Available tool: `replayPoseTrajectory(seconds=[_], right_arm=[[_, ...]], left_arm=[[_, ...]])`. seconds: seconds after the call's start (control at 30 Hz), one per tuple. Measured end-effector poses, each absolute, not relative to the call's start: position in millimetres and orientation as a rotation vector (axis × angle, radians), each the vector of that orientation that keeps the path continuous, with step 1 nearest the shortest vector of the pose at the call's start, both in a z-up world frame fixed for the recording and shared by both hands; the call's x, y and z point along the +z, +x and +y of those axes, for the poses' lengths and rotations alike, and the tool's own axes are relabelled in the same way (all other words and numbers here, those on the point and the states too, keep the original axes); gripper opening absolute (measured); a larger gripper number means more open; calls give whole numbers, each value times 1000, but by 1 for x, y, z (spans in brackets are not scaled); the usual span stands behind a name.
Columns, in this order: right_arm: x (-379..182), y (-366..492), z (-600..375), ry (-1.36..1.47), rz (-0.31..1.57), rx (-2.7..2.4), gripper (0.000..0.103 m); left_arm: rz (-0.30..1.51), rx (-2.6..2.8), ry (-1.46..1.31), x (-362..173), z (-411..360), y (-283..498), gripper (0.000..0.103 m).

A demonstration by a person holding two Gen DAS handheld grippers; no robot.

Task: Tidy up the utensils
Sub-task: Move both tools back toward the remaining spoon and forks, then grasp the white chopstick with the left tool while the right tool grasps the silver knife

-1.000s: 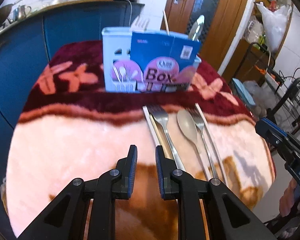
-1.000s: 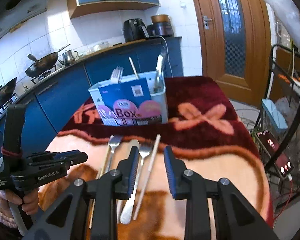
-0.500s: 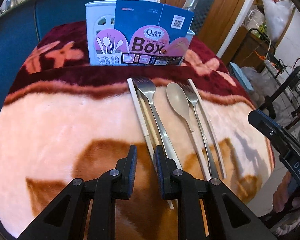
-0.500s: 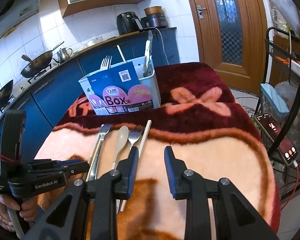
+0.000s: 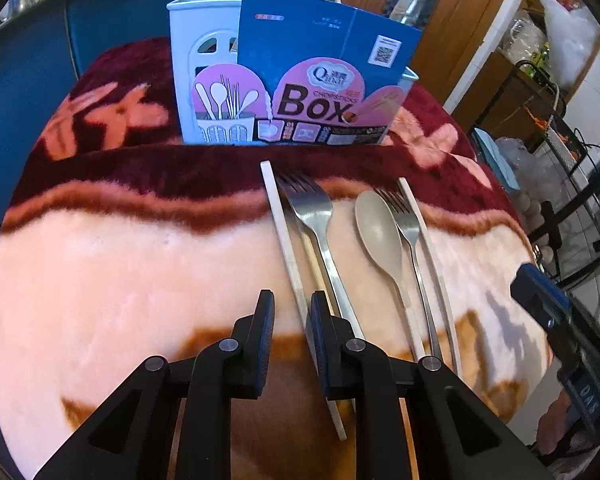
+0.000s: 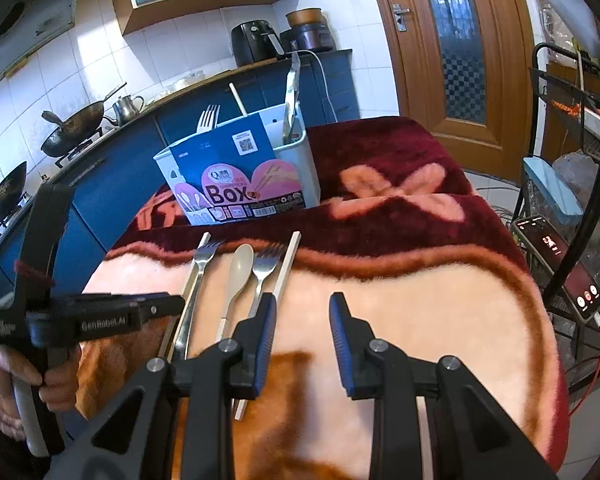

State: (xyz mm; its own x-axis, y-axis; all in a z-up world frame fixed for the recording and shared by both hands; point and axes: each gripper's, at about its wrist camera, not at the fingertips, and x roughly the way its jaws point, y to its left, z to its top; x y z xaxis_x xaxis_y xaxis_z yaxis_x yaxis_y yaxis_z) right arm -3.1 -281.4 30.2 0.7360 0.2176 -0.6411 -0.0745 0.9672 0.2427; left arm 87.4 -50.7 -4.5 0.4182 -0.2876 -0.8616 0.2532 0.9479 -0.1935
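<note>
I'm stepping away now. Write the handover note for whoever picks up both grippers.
Left gripper: empty, jaws slightly apart, low over the near end of the leftmost white chopstick.
Right gripper: empty, open, hovering beside the right white chopstick.
On the blanket, side by side: chopstick, large fork, beige spoon, small fork, chopstick.
Done: the utensil holder behind already has a fork and other pieces standing in it.
Left: move the laid-out pieces into the holder.

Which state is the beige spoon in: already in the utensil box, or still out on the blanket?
Out. The beige spoon lies flat on the blanket between two forks, in front of the utensil box.
</note>
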Motion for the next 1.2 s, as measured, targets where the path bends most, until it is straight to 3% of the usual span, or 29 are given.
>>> replayPoseTrajectory(seconds=[0.4,0.53,0.8,1.2], right_arm=[[25,2,-281,207,755,167,30],[23,6,-280,212,771,173,30],[24,16,-272,183,812,183,30],[25,52,-252,102,936,240,30]], left_arm=[[1181,-354,-139,-10,-40,136,18],[1179,-369,-149,-10,-40,143,9],[1146,-409,-211,-10,-29,133,5],[896,-396,-198,27,3,97,6]])
